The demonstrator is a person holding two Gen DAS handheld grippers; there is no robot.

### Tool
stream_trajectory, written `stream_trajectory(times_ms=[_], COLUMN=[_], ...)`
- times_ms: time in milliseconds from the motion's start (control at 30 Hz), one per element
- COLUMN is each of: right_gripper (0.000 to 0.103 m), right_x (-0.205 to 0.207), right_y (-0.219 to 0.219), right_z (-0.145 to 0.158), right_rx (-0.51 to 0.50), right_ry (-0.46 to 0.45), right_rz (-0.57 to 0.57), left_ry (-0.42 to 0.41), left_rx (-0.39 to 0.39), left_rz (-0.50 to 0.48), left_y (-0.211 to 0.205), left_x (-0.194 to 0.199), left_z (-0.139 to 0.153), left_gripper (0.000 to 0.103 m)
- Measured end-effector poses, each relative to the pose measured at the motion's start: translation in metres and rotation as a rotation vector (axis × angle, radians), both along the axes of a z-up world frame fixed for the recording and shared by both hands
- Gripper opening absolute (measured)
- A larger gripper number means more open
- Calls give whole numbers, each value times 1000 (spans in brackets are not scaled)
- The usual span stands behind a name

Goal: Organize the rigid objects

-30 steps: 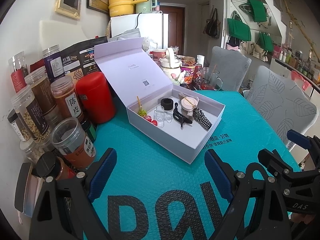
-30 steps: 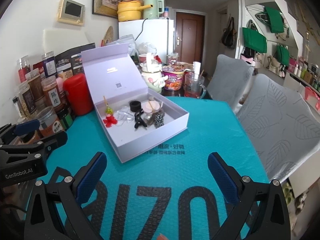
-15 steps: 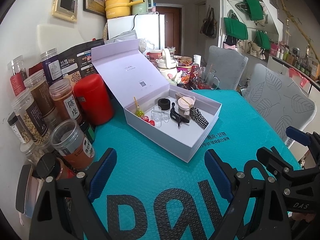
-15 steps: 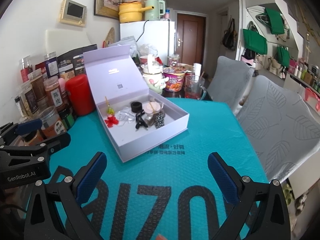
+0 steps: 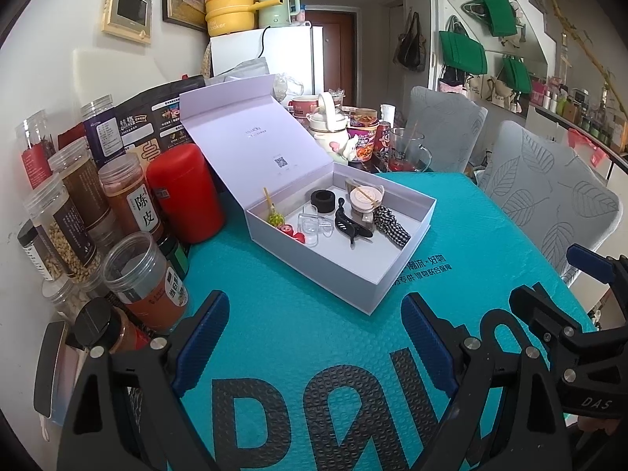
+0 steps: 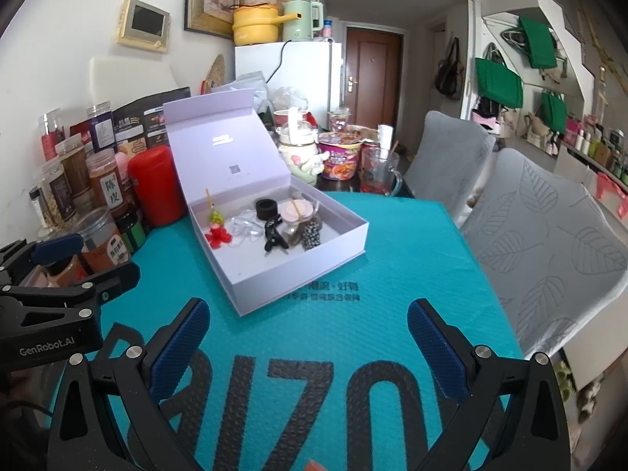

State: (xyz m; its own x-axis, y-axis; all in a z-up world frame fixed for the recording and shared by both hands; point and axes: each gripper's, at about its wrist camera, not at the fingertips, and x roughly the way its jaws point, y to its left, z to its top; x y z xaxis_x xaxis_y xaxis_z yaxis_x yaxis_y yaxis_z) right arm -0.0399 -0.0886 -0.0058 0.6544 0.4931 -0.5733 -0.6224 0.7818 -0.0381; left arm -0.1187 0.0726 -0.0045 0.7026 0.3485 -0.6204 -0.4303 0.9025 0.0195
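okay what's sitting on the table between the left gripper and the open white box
Nothing. In the left wrist view, only bare teal mat lies between the open left gripper and the white box. The spice jars stand off to the side.

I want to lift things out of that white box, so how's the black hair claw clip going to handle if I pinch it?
The black hair claw clip looks rigid and light. Its curved glossy shell may slip between pads, and its hinge could spring open.
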Motion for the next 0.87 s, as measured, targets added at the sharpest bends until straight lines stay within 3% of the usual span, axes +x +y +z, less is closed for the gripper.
stream_trajectory(times_ms=[867], right_gripper=[103], right_x=[-1], right_y=[-5], right_z=[-3], right_rx=[-12], right_ry=[13], right_rz=[-9], left_ry=[38], left_rx=[-24], left_rz=[0], left_y=[5], left_x=[2], left_z=[-13], left_gripper=[90])
